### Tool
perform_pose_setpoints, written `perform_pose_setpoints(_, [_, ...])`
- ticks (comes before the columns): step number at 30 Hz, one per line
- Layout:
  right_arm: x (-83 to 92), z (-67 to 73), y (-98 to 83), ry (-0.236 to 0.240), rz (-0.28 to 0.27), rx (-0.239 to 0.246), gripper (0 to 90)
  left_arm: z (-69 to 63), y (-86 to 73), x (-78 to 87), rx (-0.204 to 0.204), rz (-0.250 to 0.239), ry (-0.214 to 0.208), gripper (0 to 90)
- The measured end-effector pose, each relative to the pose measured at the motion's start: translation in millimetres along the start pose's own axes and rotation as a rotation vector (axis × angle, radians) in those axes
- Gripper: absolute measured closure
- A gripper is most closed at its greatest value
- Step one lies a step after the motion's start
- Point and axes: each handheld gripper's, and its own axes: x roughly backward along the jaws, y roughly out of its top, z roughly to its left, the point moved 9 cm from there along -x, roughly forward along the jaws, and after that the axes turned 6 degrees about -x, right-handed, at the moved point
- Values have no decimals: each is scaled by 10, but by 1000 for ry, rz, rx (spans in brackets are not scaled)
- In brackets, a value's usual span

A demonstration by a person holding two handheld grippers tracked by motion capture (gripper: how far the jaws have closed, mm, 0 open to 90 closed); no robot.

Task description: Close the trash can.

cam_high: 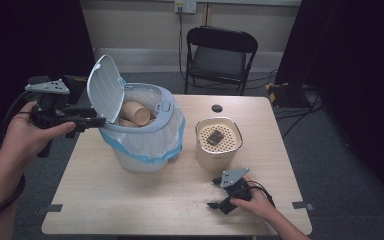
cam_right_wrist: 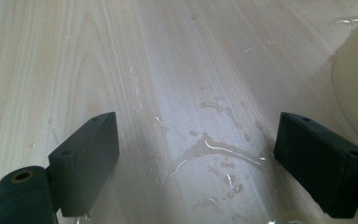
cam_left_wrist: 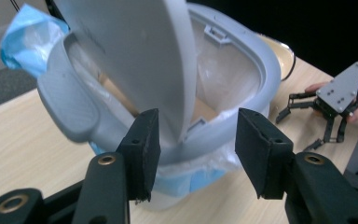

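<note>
My left claw hung wide at the raised lid of the grey bin, its edge between the jaws, not gripped. I judged closing the lid was in hand; next, pinch or push it down. The bin stood left of centre on the table, lined with a blue-white bag, cardboard cups inside. My right claw rested wide, empty, on the wet table.
</note>
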Motion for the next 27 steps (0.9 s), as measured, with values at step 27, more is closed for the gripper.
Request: perform_pose_setpoints(27, [3,-1,-3,-8,0,-3,129,-7,284,-24,-67,-2,42,529])
